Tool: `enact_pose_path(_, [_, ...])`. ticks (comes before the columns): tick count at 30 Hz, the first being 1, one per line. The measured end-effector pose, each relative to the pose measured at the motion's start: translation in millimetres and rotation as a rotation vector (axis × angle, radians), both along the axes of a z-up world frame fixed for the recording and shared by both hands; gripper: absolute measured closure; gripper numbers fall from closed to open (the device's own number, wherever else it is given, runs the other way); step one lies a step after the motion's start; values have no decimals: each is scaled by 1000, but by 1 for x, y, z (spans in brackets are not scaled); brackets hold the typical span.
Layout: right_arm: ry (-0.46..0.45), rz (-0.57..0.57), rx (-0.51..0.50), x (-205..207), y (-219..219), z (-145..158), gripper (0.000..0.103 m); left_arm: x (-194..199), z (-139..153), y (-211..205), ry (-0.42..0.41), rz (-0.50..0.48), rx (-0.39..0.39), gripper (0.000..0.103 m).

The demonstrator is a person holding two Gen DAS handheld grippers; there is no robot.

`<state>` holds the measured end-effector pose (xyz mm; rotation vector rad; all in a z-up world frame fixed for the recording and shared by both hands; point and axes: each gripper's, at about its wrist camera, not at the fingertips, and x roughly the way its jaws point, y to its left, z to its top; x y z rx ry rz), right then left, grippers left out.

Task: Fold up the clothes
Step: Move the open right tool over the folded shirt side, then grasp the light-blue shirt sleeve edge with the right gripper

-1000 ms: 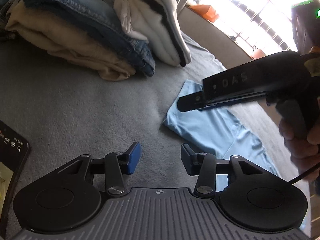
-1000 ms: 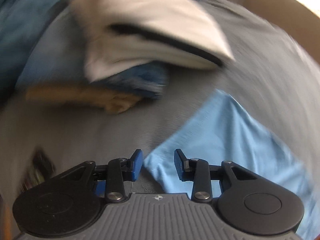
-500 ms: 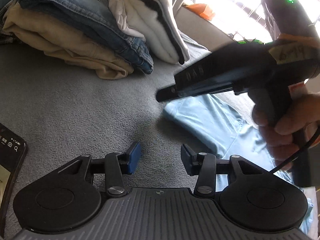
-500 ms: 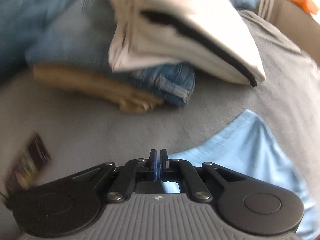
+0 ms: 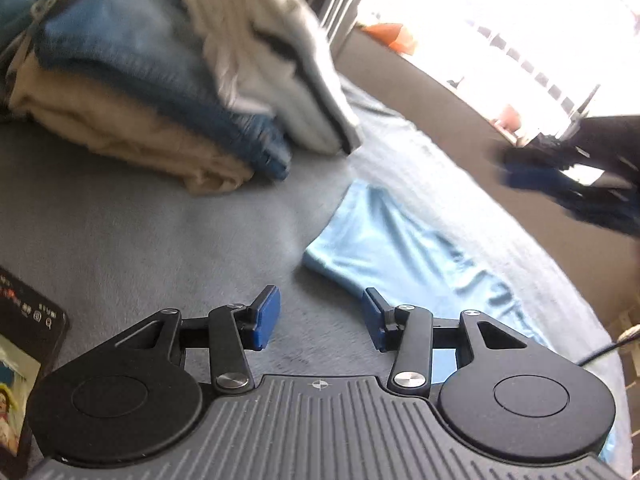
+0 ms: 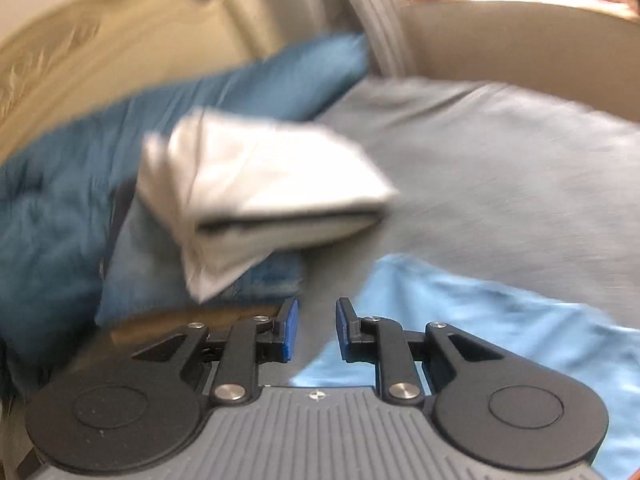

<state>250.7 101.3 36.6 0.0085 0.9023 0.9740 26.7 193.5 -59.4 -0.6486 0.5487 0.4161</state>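
light blue garment point(image 5: 404, 248) lies spread flat on the grey bed cover point(image 5: 140, 232), its near corner just ahead of the left gripper point(image 5: 318, 320) and the rest running away to the right; in the right wrist view the same cloth point(image 6: 472, 312) sits under and to the right of the right gripper point(image 6: 313, 328). neither gripper touches it.

left gripper's fingers point(image 5: 267, 318) stand roughly half apart with nothing between them, only bed cover showing in the gap. right gripper's fingers point(image 6: 289, 330) are a narrow way apart and have just been opening again after a full close; nothing is caught between them. from the left wrist view the right gripper point(image 5: 560, 176) appears as a blurred dark shape with blue tips at the far right, raised above the bed and well apart from the garment.

behind the garment a stack of folded clothes rests on the bed: a beige piece point(image 5: 132, 136) at the bottom, jeans point(image 5: 152, 76) on it, and a white folded piece with a dark edge point(image 5: 288, 76) on top, leaning toward the right. the right wrist view shows that white piece point(image 6: 264, 184) in front of a teal pillow point(image 6: 72, 208). a phone point(image 5: 24, 356) with its screen lit lies at the left edge of the bed cover. both views are motion-blurred, the right one more so.
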Motion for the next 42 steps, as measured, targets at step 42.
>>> enact_pose_path(42, [238, -1113, 176, -8, -491, -99, 63, 191, 42, -259, 258, -758, 365, 58])
